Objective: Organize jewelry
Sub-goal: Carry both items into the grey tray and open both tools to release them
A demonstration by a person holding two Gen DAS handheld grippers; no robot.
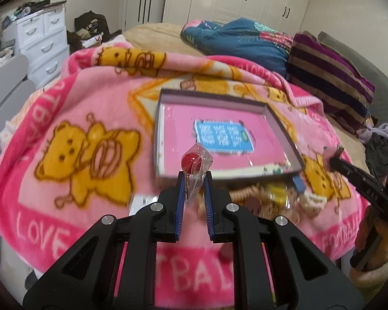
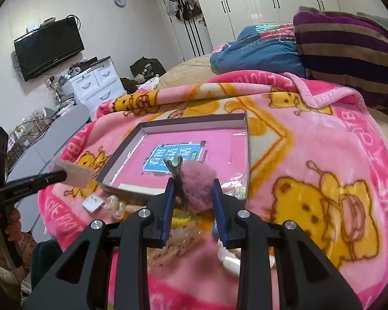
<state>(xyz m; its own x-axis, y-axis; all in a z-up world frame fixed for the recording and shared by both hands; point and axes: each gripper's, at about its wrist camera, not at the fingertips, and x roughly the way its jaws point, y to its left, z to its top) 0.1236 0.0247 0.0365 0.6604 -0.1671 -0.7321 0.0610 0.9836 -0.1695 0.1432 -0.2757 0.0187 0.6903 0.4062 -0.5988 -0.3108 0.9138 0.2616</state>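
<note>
Left wrist view
Left tongs (image 1: 194, 174): closed on a clear plastic packet (image 1: 197, 171), the blue pads pinching its lower, narrow end.
Clear plastic packet: small crinkled transparent bag, upright between the pads; a glossy red bead (image 1: 190, 162) sits in its upper part above the fingertips.
Tray (image 1: 284, 126): shallow rectangular box with grey-brown walls and a pink floor bearing a blue printed label; it lies on the pink blanket (image 1: 72, 108), just beyond the packet.
Pink blanket: fleece with yellow bears and white lettering, spread over the bed.
Loose pieces (image 1: 269, 193): a blurred cluster of beige, yellow and white items on the blanket at the tray's near edge.
Right tongs, seen from the side (image 1: 335, 156): at the right edge, near the tray's right corner; their grip cannot be told from here.

Right wrist view
Right tongs (image 2: 193, 180): closed on a hair clip (image 2: 198, 178).
Hair clip: dusty-pink fluffy pompom on a dark metal alligator clip, whose tip points up and away, over the tray's (image 2: 121, 152) near edge.
Left tongs, seen from the side (image 2: 67, 173): at the left, holding a blurred pale packet beside the tray's left corner.
Clear beads (image 2: 116, 204): round, translucent, on the blanket beside a small white square card (image 2: 92, 202).
</note>
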